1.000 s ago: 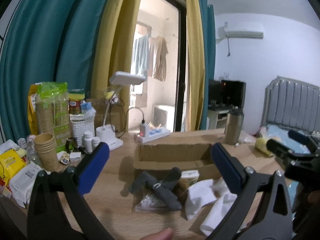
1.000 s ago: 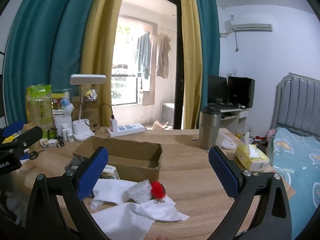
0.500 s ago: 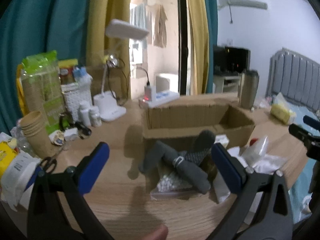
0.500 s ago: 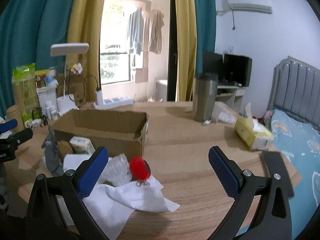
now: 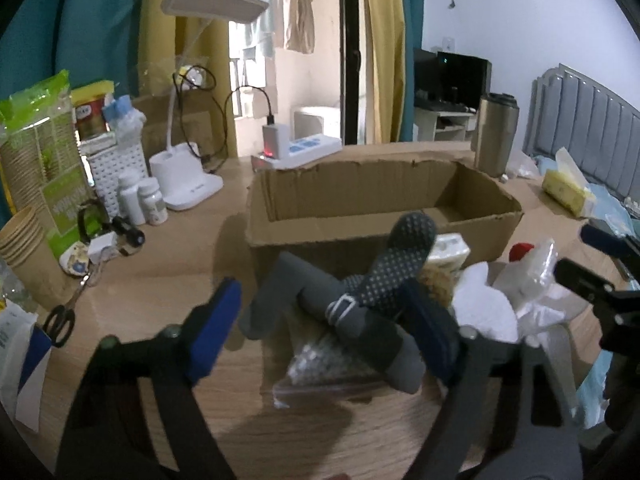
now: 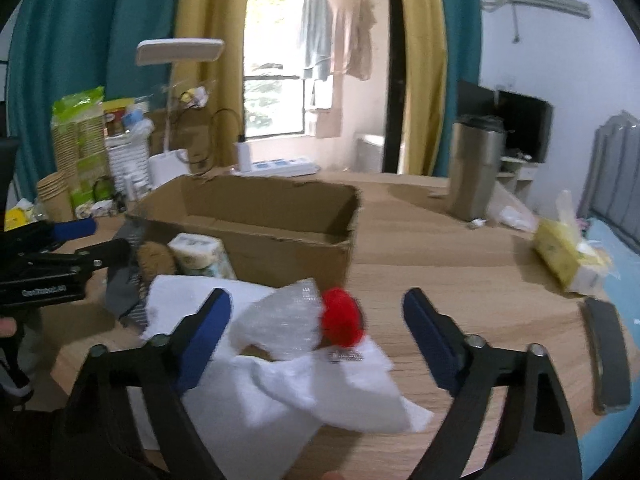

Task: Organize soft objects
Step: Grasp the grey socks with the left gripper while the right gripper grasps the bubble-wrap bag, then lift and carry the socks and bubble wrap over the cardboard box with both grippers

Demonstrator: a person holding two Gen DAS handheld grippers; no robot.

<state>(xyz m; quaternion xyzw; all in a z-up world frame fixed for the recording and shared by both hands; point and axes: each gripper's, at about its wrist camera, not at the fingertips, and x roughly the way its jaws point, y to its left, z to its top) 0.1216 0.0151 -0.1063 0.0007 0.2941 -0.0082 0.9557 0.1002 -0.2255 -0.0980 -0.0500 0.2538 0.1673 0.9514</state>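
Observation:
A pair of grey socks (image 5: 400,256) clipped together lies on a clear bag (image 5: 320,364) in front of the cardboard box (image 5: 380,200). My left gripper (image 5: 324,332) hangs low over them, its jaws closing with the socks between the blue pads, no firm press visible. In the right wrist view a red pom-pom (image 6: 340,316) and a wad of bubble wrap (image 6: 284,320) rest on white tissue paper (image 6: 320,384). My right gripper (image 6: 318,336) straddles them, its jaws closing, pads clear of both. A tissue pack (image 6: 200,256) and a brown fuzzy thing (image 6: 154,262) lean against the box (image 6: 248,220).
A desk lamp (image 5: 188,184), bottles (image 5: 140,200), paper cups (image 5: 20,240) and scissors (image 5: 60,320) crowd the table's left. A steel tumbler (image 6: 476,168), a yellow tissue pack (image 6: 560,252) and a dark phone (image 6: 608,356) stand on the right. A power strip (image 5: 304,152) lies behind the box.
Both grippers have dropped and tipped down toward the pile in front of the box. Their jaws stand narrower than before. The socks now sit between the left fingers, the pom-pom between the right ones.

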